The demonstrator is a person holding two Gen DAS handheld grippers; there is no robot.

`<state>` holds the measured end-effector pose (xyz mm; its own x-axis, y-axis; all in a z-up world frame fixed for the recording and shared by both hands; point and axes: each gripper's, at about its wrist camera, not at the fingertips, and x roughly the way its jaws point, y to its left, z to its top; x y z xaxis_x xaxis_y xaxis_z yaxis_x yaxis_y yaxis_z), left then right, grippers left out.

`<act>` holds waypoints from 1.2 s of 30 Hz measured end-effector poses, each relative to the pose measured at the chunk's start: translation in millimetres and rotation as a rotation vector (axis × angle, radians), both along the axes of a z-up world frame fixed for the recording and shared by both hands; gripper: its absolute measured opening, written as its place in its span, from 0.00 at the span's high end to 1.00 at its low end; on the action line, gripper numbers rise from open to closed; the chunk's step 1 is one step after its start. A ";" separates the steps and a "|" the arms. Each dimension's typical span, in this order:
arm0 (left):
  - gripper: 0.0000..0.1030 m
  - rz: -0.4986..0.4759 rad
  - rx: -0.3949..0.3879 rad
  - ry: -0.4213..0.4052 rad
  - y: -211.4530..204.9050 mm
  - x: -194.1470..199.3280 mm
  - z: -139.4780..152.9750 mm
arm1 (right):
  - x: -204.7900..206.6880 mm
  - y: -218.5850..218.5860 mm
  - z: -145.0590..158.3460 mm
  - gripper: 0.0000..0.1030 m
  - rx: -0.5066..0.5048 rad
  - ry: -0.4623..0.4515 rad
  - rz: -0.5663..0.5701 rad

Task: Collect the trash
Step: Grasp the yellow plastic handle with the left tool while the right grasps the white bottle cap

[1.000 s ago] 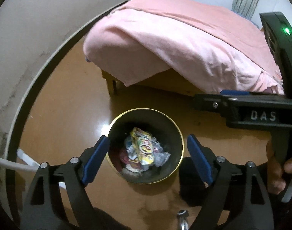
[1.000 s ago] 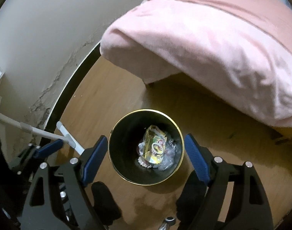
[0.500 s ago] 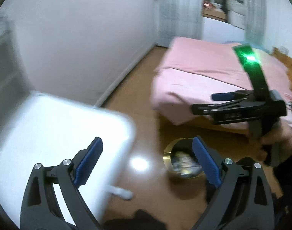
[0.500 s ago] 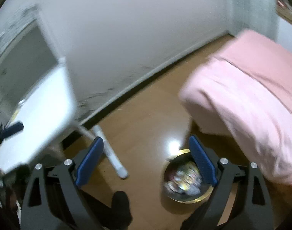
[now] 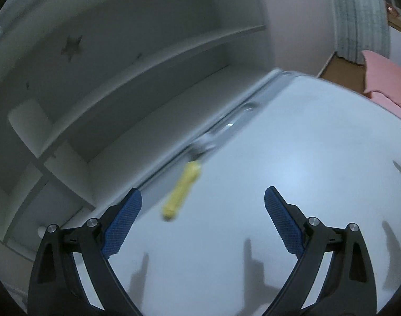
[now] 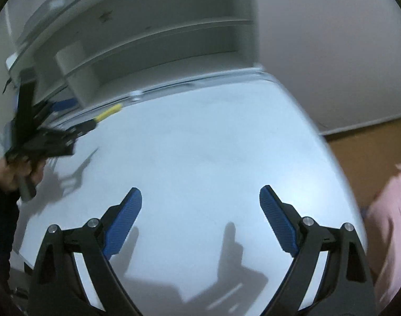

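Grippers both over the white desk [image 5: 292, 158], both spread wide, nothing between the jaws.

Left gripper [image 5: 203, 221]: blue pads [image 5: 123, 222] far apart, only bare desktop in the gap. In the right wrist view it shows at the left edge [image 6: 69, 129], held by a hand [image 6: 11, 169], tips aimed toward the desk's back edge; jaw state not readable from that angle, too dark and blurred.

Right gripper [image 6: 200, 220]: pads [image 6: 278, 222] apart, bare desktop between them. Shadows of both tools fall on the desk surface.

Trash candidate: small yellow piece [image 5: 180, 192], elongated, lying on the desk near its back edge, just ahead of the left gripper's left pad and apart from it. Motion blur, so can't tell what it is. Same piece in the right wrist view [image 6: 108, 112], right by the left gripper's tips; contact not clear.

Behind the desk: white shelf unit [image 5: 148, 60], a white cylinder [image 5: 29, 121] on one shelf. Metal rail [image 5: 234, 121] runs along the desk's back edge. Pink bedding [image 6: 390, 226] and wood floor [image 6: 371, 152] off to the right of the desk.
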<state>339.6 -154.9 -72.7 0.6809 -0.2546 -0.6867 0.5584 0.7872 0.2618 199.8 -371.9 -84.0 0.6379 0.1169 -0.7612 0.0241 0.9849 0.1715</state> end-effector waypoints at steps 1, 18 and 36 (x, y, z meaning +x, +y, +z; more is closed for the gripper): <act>0.11 0.010 -0.012 0.018 5.1 9.3 -2.3 | 8.4 10.4 0.1 0.15 0.000 0.003 0.018; 0.88 0.006 -0.019 0.137 16.6 40.0 -31.3 | 165.5 92.5 -14.6 0.15 -0.052 0.065 0.144; 0.88 0.164 -0.154 0.185 91.4 -27.7 -15.8 | 258.1 141.1 -39.1 0.71 -0.117 0.140 0.057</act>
